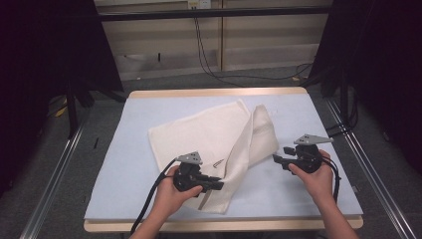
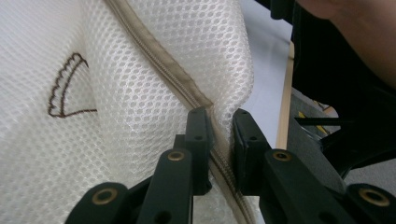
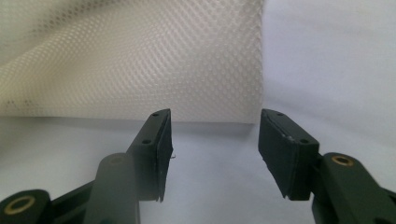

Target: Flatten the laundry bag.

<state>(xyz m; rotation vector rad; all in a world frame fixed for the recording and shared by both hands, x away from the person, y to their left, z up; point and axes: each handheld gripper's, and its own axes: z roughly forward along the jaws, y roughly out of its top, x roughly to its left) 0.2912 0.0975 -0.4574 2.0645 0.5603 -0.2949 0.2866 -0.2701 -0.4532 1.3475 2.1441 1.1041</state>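
**Left claw pinches the towel's hem; right claw stands open beside the fold**

The work in hand looks like folding the cream mesh towel [image 1: 214, 144], which lies across the middle of the high view on the pale blue table [image 1: 124, 164], one side turned over into a raised ridge running from upper centre down toward lower centre. The left gripper [image 1: 215, 185], at lower centre-left of that view, is clamped on the towel's taped hem [image 2: 187, 91]: in the left gripper view the jaws stand nearly together with the hem and mesh pressed between them. A small brown embroidered mark [image 2: 65, 86] sits at the left of that frame.

The right gripper [image 1: 278, 160], at centre-right of the high view, has its jaws apart and nothing between them; in the right gripper view the towel's edge [image 3: 140, 70] lies just ahead of the pads, apart from them.

The next move, as I judge it, calls for the right gripper to advance onto that near edge and close, so both hands can carry the cloth over.

Little obstructs: the table is otherwise bare. Cables [image 1: 209, 55] trail on the floor at the top of the high view, well apart from the work. The loose ridge itself may slump or bunch.
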